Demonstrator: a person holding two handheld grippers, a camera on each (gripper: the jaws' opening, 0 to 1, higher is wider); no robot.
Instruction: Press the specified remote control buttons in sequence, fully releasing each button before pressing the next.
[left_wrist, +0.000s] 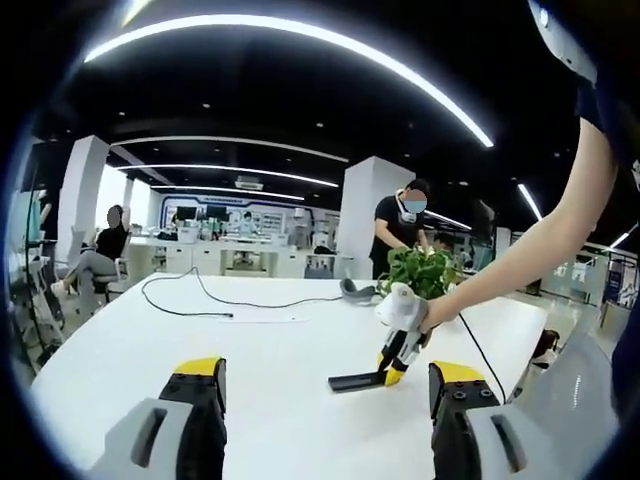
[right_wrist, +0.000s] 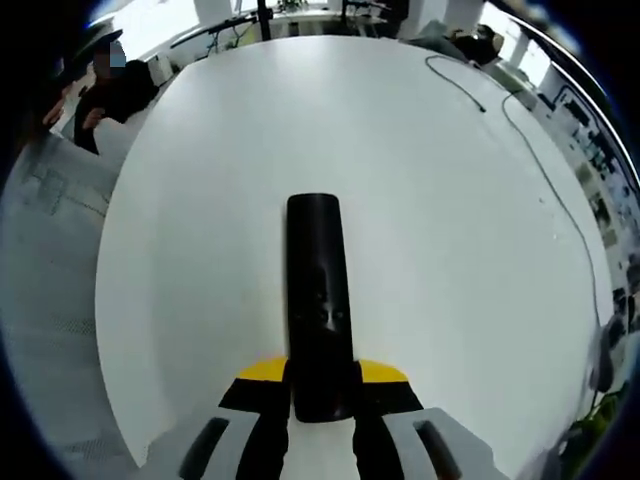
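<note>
Right gripper (right_wrist: 322, 400) jaws closed on black remote control (right_wrist: 318, 300) near end; remote lies flat on white table (right_wrist: 430, 230), buttons hard to make out. Left gripper (left_wrist: 325, 400) jaws spread wide, holding nothing, above table, short of the remote (left_wrist: 358, 380).

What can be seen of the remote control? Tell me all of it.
The remote control is a long, slim black bar with a glossy face and faint buttons near its middle. It lies flat on the white table. The right gripper has its jaws on either side of the near end.
</note>
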